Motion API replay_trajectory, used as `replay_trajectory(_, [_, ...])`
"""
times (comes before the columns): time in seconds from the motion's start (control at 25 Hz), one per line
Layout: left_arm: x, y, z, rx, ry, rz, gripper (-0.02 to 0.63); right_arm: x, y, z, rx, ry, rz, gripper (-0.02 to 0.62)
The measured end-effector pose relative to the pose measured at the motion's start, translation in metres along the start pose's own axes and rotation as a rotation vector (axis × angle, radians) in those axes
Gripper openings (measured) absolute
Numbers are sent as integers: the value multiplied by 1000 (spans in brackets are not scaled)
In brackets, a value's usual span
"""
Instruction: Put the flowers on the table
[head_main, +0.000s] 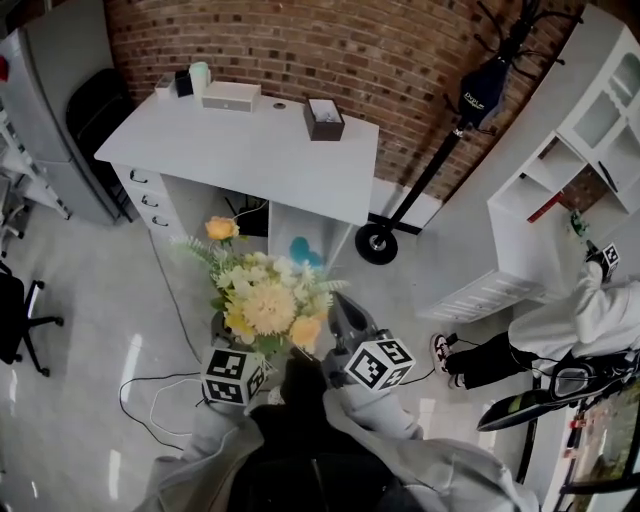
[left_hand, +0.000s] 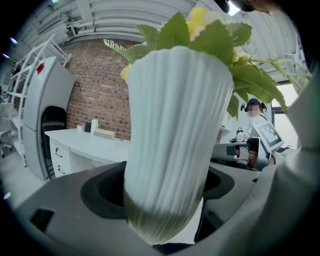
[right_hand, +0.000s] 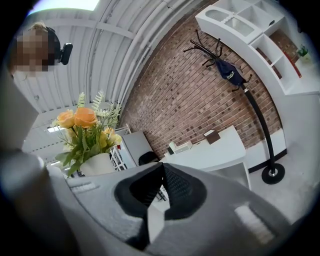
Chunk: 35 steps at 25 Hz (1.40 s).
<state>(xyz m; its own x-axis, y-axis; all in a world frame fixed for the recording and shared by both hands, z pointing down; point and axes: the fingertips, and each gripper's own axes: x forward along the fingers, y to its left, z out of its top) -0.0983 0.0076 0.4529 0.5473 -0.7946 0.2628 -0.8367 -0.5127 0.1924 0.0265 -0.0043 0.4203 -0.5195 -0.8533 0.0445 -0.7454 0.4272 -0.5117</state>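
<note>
A bunch of yellow and orange flowers (head_main: 262, 298) stands in a white ribbed vase (left_hand: 176, 135). My left gripper (left_hand: 165, 192) is shut on the vase's lower part, one jaw on each side, and holds it upright in the air. In the head view the blooms hide that gripper's jaws; only its marker cube (head_main: 233, 375) shows. My right gripper (head_main: 342, 312) is just right of the bouquet, shut and empty (right_hand: 162, 169). The flowers (right_hand: 82, 127) show at the left of the right gripper view. The white table (head_main: 250, 150) stands ahead against the brick wall, about a step beyond the flowers.
On the table are a brown box (head_main: 324, 119), a white box (head_main: 231, 96) and a cup (head_main: 200, 75). A coat stand's base (head_main: 377, 243) sits right of the table. White shelves (head_main: 590, 150), a person (head_main: 580, 325), a grey cabinet (head_main: 55, 110) and floor cables (head_main: 150, 400) surround me.
</note>
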Motion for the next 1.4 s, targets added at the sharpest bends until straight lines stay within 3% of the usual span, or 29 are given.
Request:
replay_trajectory(0.6, [53,24,14,7,-13,2,422,51,-34,11,-5,4,26,0])
replay_trajectory(1.4, [219,104,64,5,-6,-23,423,210,-132,57,13,61,26,0])
